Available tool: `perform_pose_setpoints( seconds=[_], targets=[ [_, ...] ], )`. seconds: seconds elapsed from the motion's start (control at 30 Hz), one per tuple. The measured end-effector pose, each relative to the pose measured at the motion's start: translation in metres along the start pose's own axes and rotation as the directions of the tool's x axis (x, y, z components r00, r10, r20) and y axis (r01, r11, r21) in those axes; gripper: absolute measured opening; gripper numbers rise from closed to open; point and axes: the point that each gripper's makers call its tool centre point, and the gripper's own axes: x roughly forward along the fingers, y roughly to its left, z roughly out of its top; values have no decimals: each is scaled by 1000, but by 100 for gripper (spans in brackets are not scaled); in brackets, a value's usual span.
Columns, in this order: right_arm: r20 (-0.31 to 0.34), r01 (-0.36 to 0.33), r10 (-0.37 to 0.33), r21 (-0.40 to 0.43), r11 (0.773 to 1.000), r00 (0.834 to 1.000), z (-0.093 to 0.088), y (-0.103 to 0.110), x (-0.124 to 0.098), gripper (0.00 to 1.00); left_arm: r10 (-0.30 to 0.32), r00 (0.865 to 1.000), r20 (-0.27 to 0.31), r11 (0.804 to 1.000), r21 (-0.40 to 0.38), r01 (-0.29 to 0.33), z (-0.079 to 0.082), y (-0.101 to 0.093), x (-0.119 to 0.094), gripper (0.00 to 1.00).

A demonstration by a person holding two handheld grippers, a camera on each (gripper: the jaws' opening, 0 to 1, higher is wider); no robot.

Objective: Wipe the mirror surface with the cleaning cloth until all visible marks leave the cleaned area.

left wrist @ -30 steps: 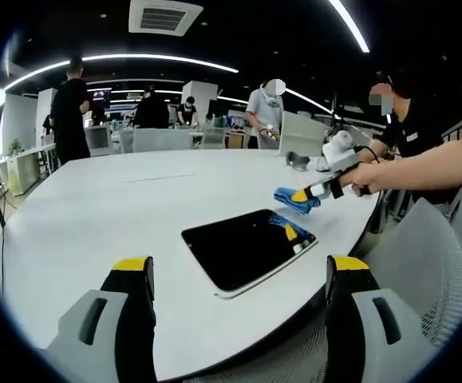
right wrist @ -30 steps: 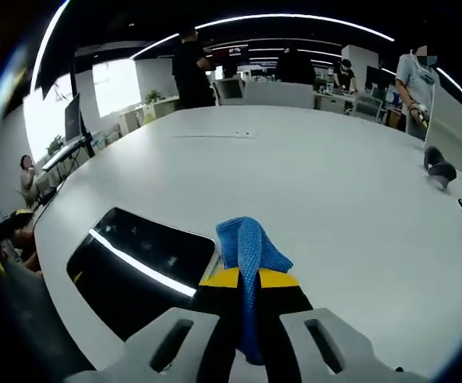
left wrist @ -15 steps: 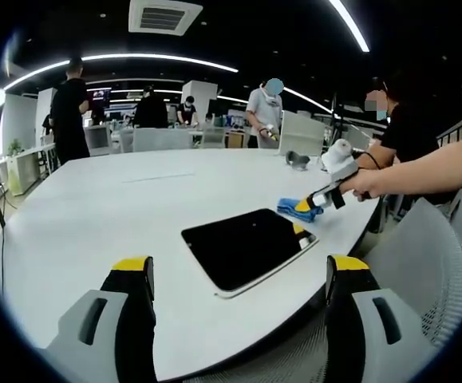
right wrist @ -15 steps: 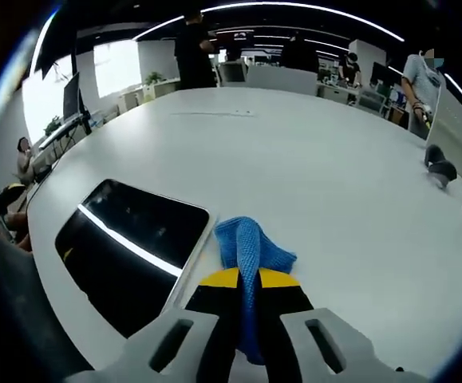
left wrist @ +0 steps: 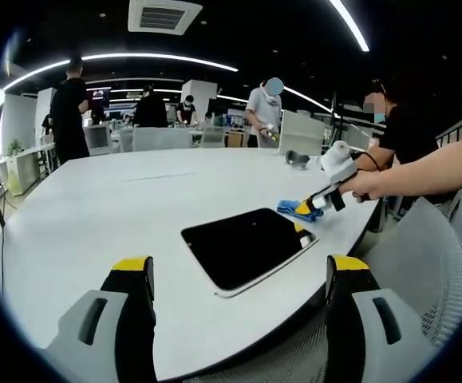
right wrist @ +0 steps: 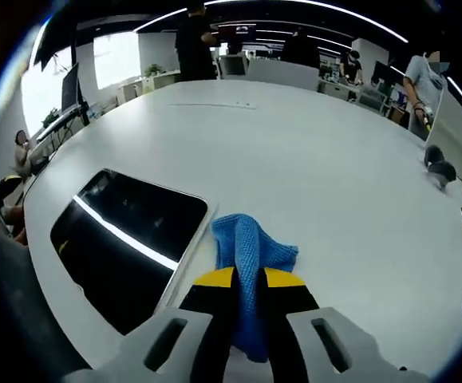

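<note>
The mirror [left wrist: 246, 246] is a dark rectangular slab lying flat on the white table [left wrist: 95, 207], and it reflects a ceiling light strip [right wrist: 123, 235]. A blue cleaning cloth [right wrist: 250, 255] rests on the table just off the mirror's edge, pinched in my right gripper [right wrist: 249, 279], which is shut on it. In the left gripper view that gripper [left wrist: 304, 209] and the cloth [left wrist: 291, 209] sit at the mirror's far right corner. My left gripper [left wrist: 238, 267] stands open near the table's front edge, short of the mirror, with nothing between its fingers.
The table edge curves close on the right, with a grey mesh chair [left wrist: 422, 263] beside it. A small dark object [left wrist: 298, 159] lies at the table's far side. Several people stand or sit behind the table. A person's arm [left wrist: 422, 163] holds the right gripper.
The right gripper has come down from above the mirror's corner and lowered the cloth onto the table beside the mirror's edge. The left gripper has held still.
</note>
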Motion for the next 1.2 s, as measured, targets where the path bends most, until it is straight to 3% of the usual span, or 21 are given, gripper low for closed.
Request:
perform_pose_setpoints(
  seconds=[0.3, 0.77, 1.2],
  targets=[
    [76, 25, -25, 5, 1000, 997, 19, -4, -10, 28, 0, 1000, 3, 1000, 0, 0, 0, 0, 0, 87],
    [200, 5, -5, 0, 1000, 980, 62, 3, -45, 41, 0, 1000, 7, 1000, -1, 0, 1, 0, 0, 87],
    [253, -43, 46, -15, 999, 966, 63, 37, -88, 47, 1, 1000, 11, 1000, -1, -1, 2, 0, 0, 87]
  ],
)
